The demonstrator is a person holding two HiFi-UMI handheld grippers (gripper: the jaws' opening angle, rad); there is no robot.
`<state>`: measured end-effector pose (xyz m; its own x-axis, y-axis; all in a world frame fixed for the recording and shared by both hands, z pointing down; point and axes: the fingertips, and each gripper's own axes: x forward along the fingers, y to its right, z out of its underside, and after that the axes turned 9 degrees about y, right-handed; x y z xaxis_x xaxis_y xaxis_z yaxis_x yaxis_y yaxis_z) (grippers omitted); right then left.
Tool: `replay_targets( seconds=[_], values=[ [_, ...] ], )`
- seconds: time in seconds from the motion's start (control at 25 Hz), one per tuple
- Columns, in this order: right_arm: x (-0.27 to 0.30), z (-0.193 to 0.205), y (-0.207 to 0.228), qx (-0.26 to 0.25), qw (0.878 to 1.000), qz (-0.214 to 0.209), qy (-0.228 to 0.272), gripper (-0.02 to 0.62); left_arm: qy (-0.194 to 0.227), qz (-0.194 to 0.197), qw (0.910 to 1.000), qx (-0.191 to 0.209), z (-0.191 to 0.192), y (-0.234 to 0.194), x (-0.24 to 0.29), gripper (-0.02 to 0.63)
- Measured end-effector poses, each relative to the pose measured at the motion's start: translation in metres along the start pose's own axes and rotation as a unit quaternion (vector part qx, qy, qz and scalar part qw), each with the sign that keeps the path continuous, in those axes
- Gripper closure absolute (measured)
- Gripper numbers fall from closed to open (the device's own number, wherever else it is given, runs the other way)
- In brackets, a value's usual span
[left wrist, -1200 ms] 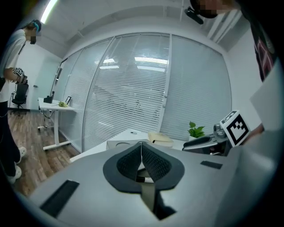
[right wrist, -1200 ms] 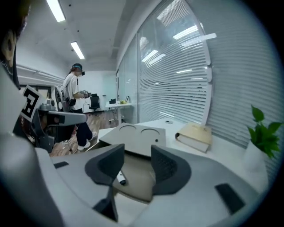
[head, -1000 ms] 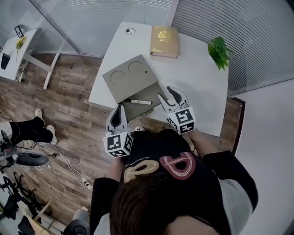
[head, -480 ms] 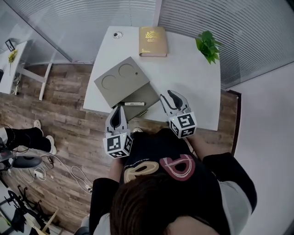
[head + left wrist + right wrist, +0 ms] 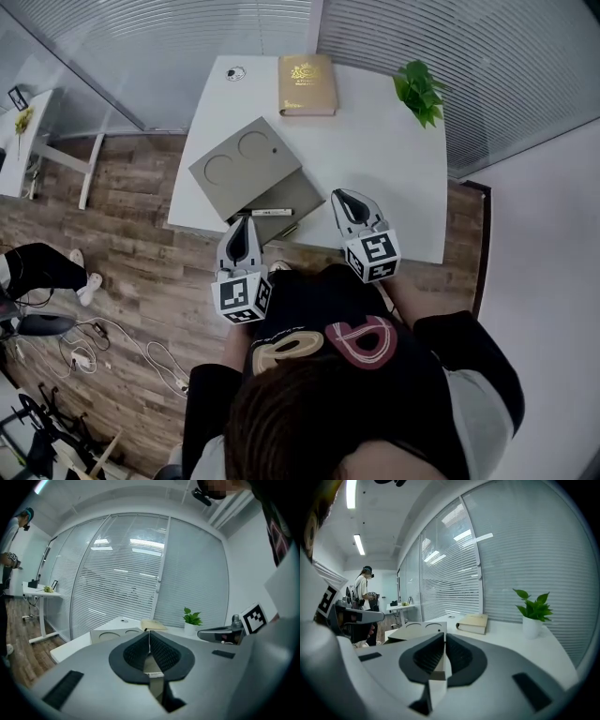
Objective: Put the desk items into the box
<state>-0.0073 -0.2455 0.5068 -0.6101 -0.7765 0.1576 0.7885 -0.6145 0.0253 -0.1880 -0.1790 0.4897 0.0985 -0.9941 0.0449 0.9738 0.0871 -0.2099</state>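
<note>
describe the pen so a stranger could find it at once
On the white desk, find the grey box with two round hollows near the left edge. The pen lies on the box's near part, toward the person. It is the only slim white stick; the book and plant sit at the far edge.

one table (image 5: pixel 375 159), one box (image 5: pixel 274 165), one marker (image 5: pixel 272 212), one book (image 5: pixel 307 84), one potted plant (image 5: pixel 419 91), one small round object (image 5: pixel 235 73)

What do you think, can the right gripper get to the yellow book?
Probably yes: only bare table lies between the right gripper and the book; the box sits to the left. Its jaws, just closed on nothing, would need opening.
</note>
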Motion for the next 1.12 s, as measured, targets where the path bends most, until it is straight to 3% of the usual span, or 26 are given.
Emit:
replay_targets(
  seconds=[0.16,0.48,1.12],
  values=[
    [-0.002,0.001,-0.002,0.004,1.0,-0.003,0.001,0.583,0.002,-0.003,1.0,0.0,-0.001,-0.001,-0.002,0.588],
    [0.0,0.007,0.003,0.061,0.998,-0.004,-0.014,0.586,-0.001,-0.001,1.0,0.0,0.0,-0.001,-0.002,0.588],
    [-0.002,0.011,0.001,0.023,0.999,-0.005,-0.022,0.586,0.001,-0.007,1.0,-0.001,0.0,-0.003,-0.004,0.588]
  ],
)
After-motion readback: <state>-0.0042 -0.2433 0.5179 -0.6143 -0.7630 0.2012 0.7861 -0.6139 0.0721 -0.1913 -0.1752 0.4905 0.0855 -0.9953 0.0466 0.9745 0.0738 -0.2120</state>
